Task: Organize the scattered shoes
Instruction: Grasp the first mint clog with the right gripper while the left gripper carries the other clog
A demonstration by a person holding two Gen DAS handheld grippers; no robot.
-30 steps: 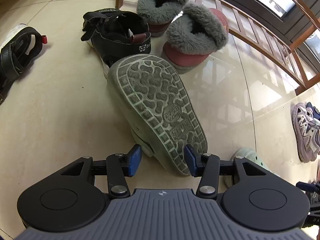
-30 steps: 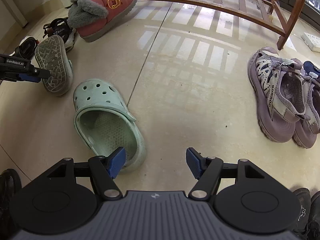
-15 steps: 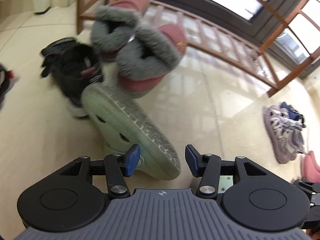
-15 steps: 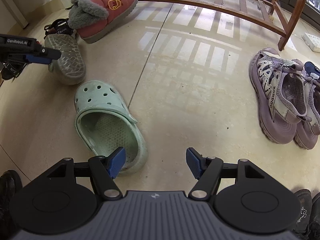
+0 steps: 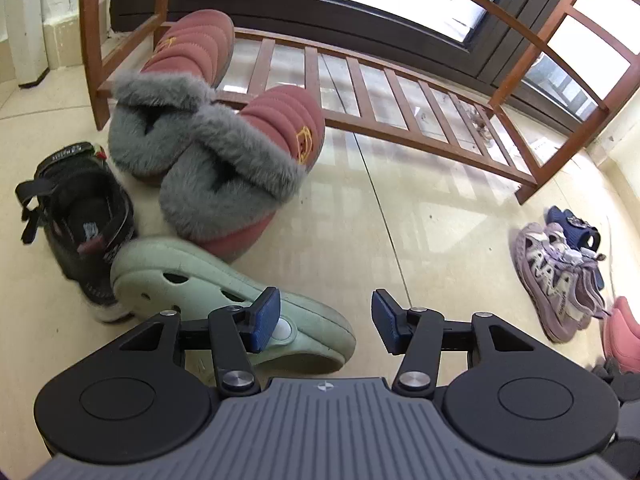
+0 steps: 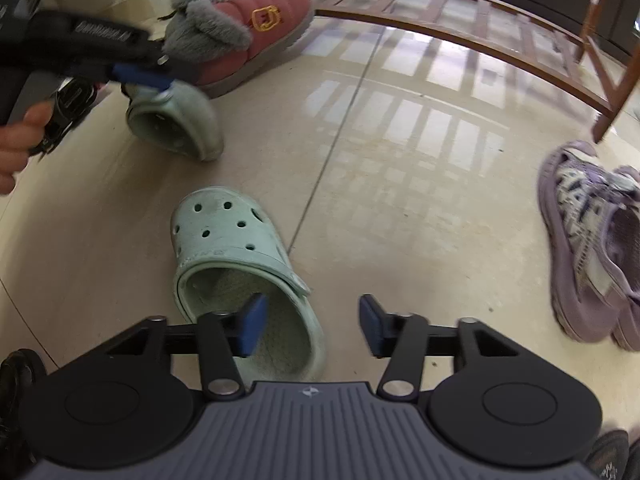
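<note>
Two handheld grippers work over a tiled floor [image 5: 420, 216] strewn with shoes, near a low wooden shoe rack [image 5: 400, 120]. The left gripper [image 5: 326, 316] has its fingers spread; its left pad sits against the near side of a mint-green clog [image 5: 192, 284], whose toe is wedged against a black sandal [image 5: 80, 216] and a pair of fur-lined pink slippers [image 5: 224, 168]. The right gripper [image 6: 308, 324] also has its fingers spread, hovering at the heel of the matching second mint-green clog [image 6: 232, 240], which sits upright in the open floor, a short way from its partner. The risk, as I judge it: with only one pad on the first clog, a push could skid it on the glossy tile or shove the sandal and slippers out of line. The right wrist view alone shows the person's hand [image 6: 16, 144] gripping the left tool and the first clog tipped up with its opening showing; the left wrist view alone shows the sandal's interior, both slippers together, and lilac sneakers [image 5: 556, 272] beside a blue shoe [image 5: 576, 228] towards the rack's right end.
</note>
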